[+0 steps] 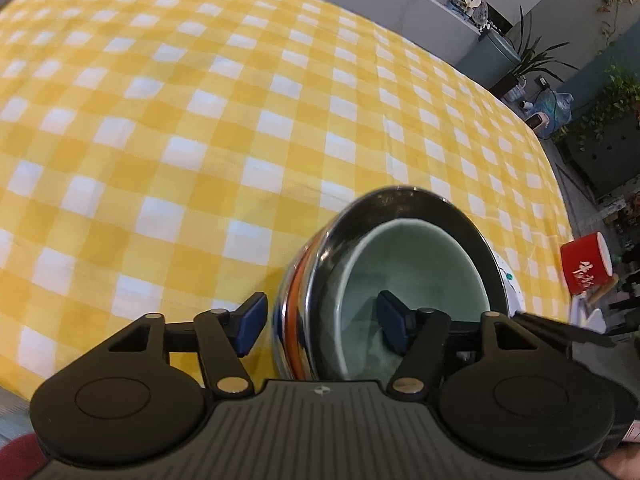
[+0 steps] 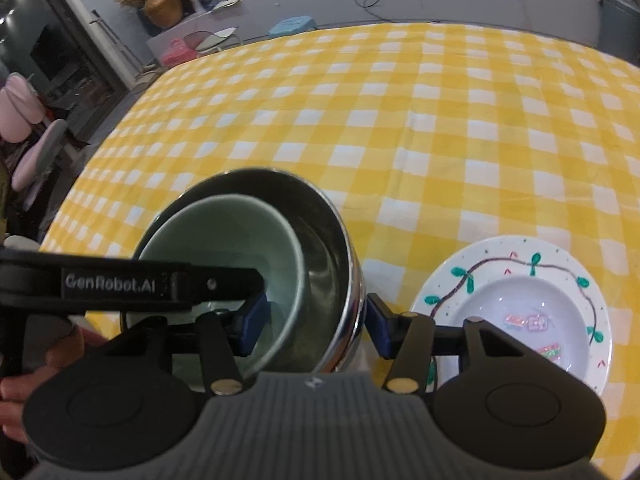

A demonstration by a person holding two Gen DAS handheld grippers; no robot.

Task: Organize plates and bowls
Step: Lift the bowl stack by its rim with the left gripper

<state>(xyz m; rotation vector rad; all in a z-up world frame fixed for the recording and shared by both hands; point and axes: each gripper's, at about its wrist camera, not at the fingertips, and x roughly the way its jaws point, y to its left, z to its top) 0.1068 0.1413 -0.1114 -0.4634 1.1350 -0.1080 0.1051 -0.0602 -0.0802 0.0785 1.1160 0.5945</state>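
my right gripper (image 2: pixel 314 322) is spread wide, its two blue pads straddling the near right wall of the steel bowl (image 2: pixel 340 240): one pad sits inside, down by the green bowl (image 2: pixel 224 232) nested in it, the other just outside the chrome side. neither pad looks pressed home, so i judge it holds nothing yet. my left gripper (image 1: pixel 320 324) is equally wide, straddling the opposite wall, one pad outside over the cloth, one inside the green bowl; it grips nothing either.

the nested pair stands on the yellow checked tablecloth (image 2: pixel 440 120) near my edge, with the painted plate (image 2: pixel 520 280) just beside it on the right.

risks as i see them: the inner pad could close on the green bowl's rim as well as the steel wall, tilting the loose inner bowl. polished steel may slip in a one-sided pinch. a swing right could knock the plate, and dragging would bunch the cloth.
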